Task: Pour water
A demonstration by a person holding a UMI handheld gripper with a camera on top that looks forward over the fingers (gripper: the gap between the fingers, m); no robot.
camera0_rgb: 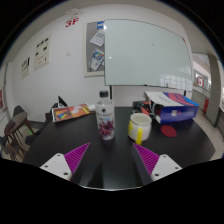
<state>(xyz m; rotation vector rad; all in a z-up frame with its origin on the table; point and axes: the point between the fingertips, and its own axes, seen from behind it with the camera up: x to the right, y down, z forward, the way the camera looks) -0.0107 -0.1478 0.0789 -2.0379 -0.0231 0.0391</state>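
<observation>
A clear plastic water bottle [105,114] with a white cap and a label stands upright on the dark table [110,160], beyond my fingers and a little left of the midline. A yellow mug [140,127] with a white inside stands just right of it. My gripper [112,158] is open and empty, its two magenta pads [74,156] spread wide apart. Both the bottle and the mug stand well ahead of the fingertips, with bare table between.
An orange and blue flat object [72,113] lies at the table's far left. A box with blue and red items [172,107] stands at the far right. A chair [18,128] is at the left. A whiteboard [145,55] hangs on the back wall.
</observation>
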